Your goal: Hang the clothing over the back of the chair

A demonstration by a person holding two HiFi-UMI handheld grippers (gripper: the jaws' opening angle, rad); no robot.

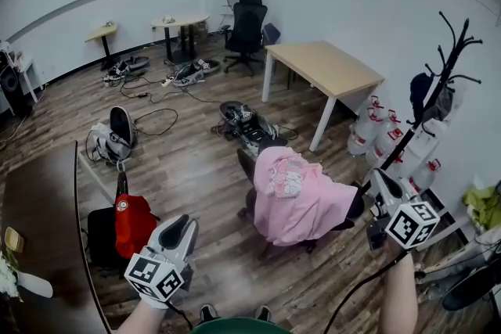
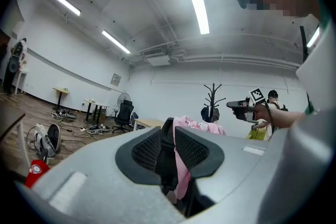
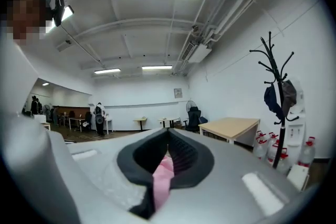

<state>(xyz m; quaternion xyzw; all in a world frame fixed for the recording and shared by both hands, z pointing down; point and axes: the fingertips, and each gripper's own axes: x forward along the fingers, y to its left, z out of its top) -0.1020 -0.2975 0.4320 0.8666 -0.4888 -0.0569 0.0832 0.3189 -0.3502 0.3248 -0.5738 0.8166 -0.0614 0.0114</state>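
Right gripper (image 3: pixel 168 143): you had it clamped on the pink garment (image 1: pixel 301 195).
Left gripper (image 2: pixel 168 132): stood open, empty.
Risk: pulling could have dragged it off the chair (image 1: pixel 247 165).

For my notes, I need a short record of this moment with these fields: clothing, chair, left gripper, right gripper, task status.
clothing: pink clothing, draped over the chair
chair: dark chair, mostly covered by the garment
left gripper: left gripper, jaws apart, holding nothing, away from the chair
right gripper: right gripper, jaws closed on an edge of the pink clothing
task status: garment lies over the chair; right gripper not yet released
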